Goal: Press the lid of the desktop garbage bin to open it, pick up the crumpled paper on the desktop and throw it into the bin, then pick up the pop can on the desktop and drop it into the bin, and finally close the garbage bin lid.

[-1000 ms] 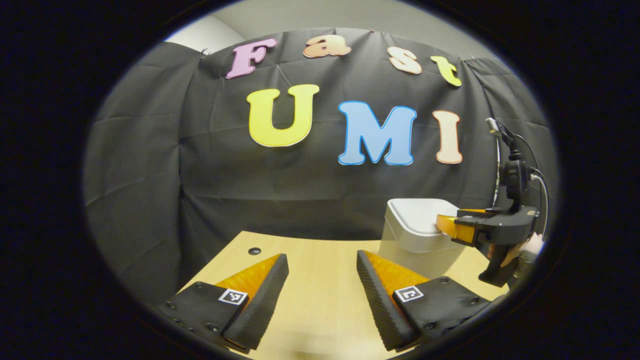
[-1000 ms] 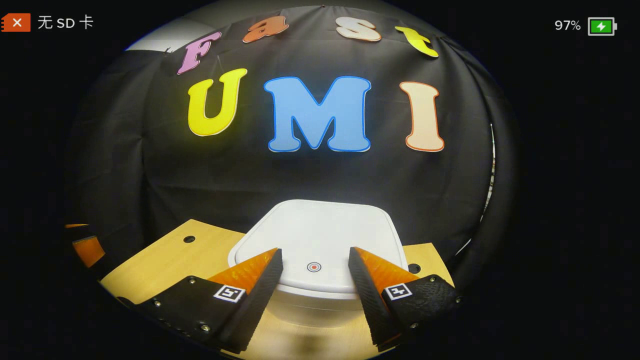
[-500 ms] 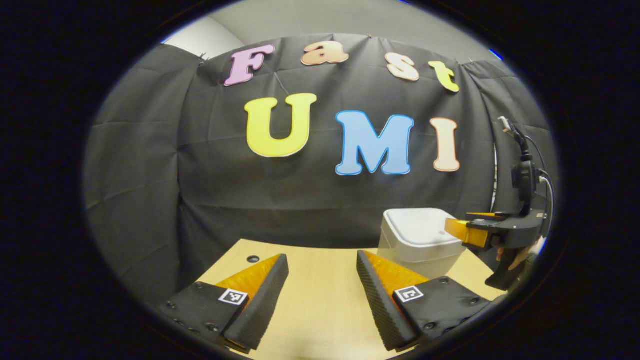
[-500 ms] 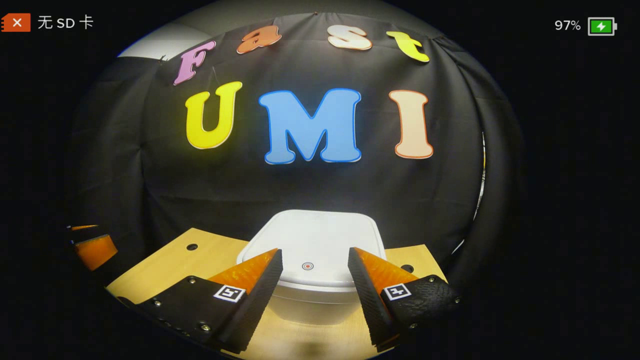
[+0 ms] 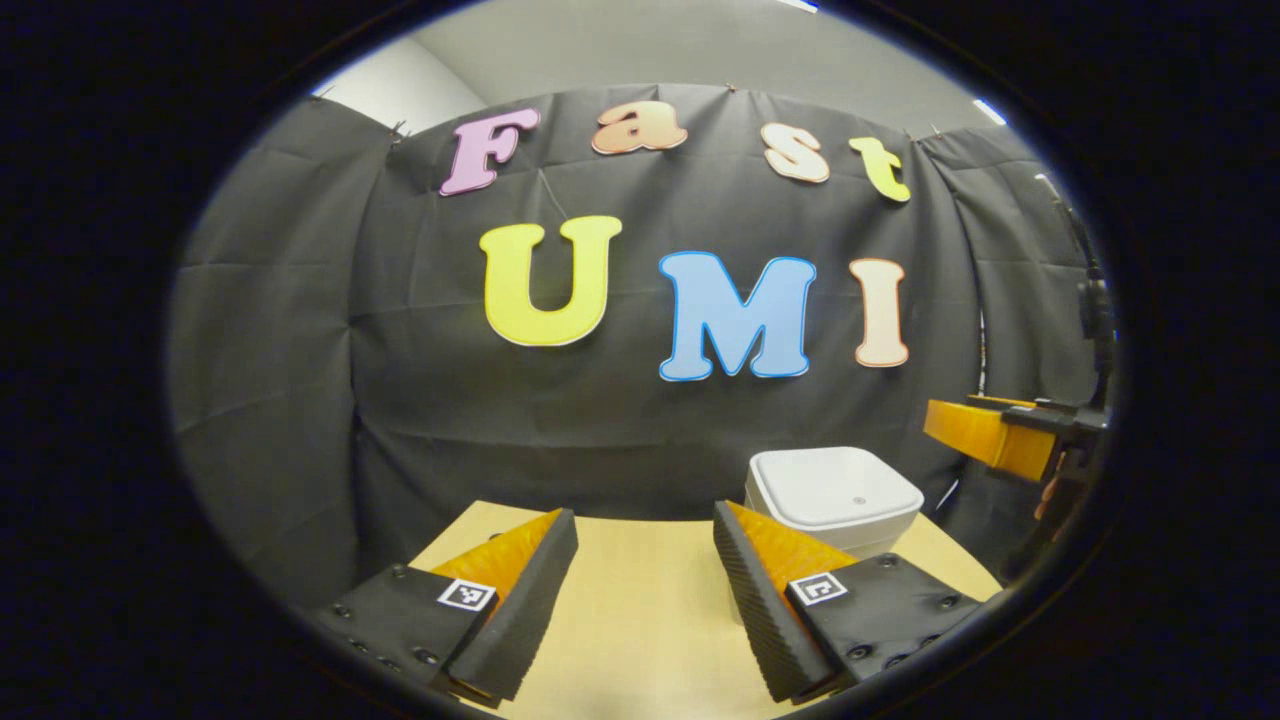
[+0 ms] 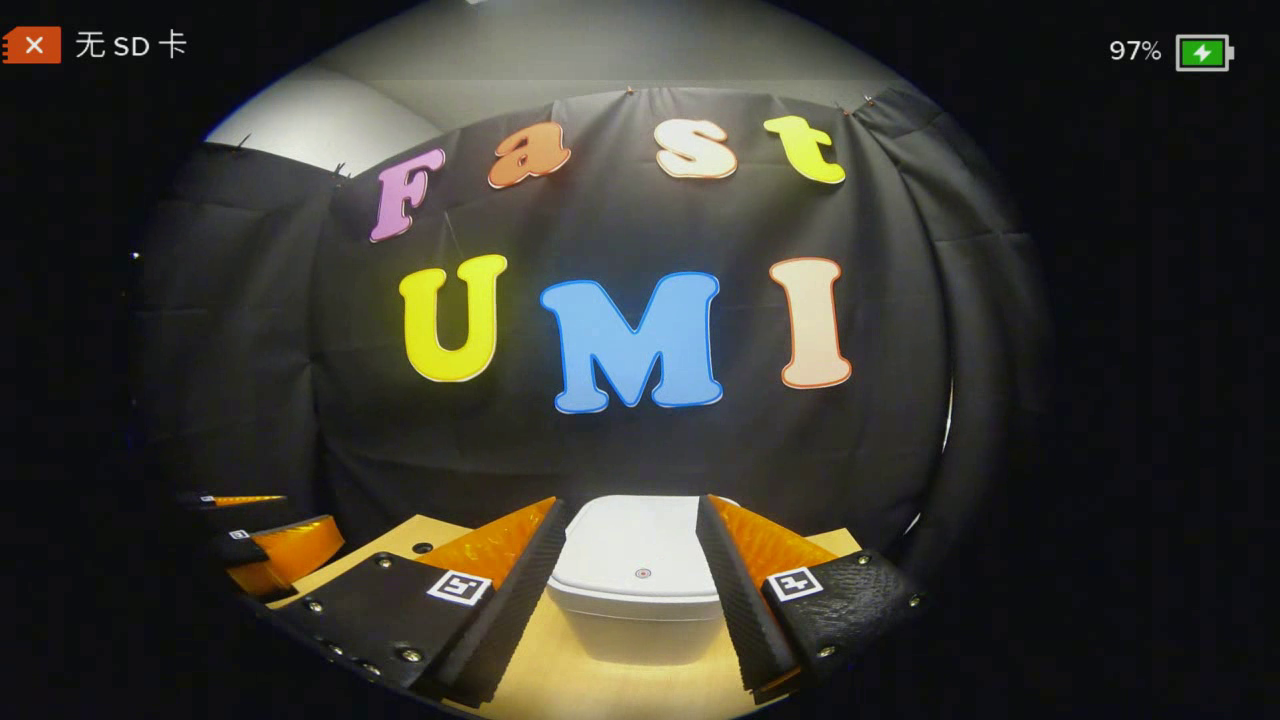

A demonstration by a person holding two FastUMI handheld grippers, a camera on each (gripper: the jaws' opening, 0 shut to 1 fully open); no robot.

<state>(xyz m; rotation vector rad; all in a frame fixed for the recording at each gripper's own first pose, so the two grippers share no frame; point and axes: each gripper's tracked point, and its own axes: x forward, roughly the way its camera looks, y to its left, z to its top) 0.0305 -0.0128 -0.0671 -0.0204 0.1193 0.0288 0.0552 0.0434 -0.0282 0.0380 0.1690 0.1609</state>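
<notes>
Bin [image 6: 640, 590], lid down, stands on the table [image 5: 640, 610] (far edge, near the wall). Right gripper [image 6: 630, 560] held wide, apparently above it; left gripper [image 5: 645, 590] wide, empty.

Left tool [image 5: 645, 530] fingers apart; bin [image 5: 833, 495] lid closed.

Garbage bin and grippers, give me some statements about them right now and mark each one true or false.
1. The garbage bin has its lid shut. True.
2. The right gripper is clamped on the lid. False: its fingers are spread, nothing between them.
3. The left gripper is open over the desktop. True.
4. A pop can stands on the lid. False: the lid's top is bare.
</notes>
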